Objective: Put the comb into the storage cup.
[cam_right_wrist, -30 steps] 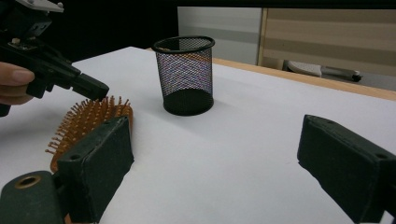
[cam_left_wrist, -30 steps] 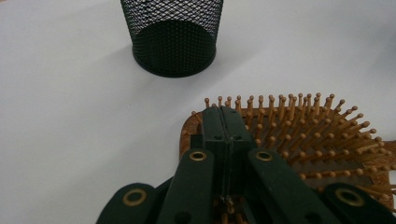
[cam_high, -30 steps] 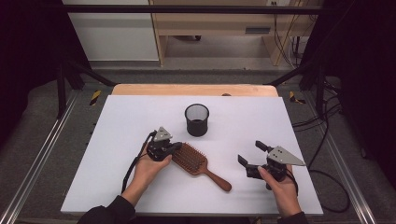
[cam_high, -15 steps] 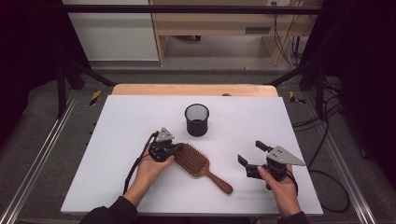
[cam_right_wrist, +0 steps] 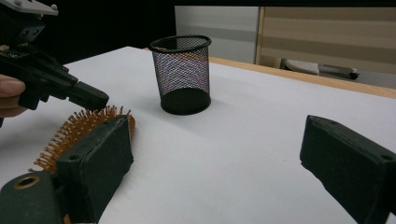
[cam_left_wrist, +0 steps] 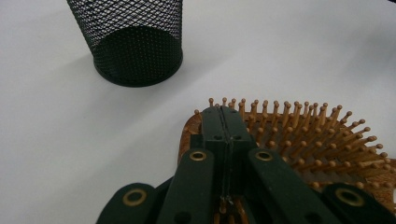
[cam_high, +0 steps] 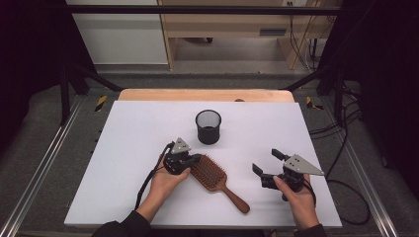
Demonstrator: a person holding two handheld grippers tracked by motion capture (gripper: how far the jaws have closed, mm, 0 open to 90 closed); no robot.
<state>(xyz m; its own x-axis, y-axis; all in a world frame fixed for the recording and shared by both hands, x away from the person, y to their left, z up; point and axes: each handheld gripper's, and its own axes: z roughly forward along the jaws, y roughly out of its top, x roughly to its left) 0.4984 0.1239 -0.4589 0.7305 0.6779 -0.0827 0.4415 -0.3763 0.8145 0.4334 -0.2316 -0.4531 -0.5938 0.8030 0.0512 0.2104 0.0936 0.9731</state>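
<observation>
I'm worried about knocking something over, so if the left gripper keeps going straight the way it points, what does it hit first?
The left gripper, shut, already sits at the wooden hairbrush's bristled head. Past that, the black mesh cup looks slightly off its line, though depth is hard to judge.

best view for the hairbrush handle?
High view: the whole hairbrush lies in sight, handle out toward the near edge. The left gripper view gives bristles close up, no handle. The right gripper view gives bristles partly behind a jaw.
</observation>
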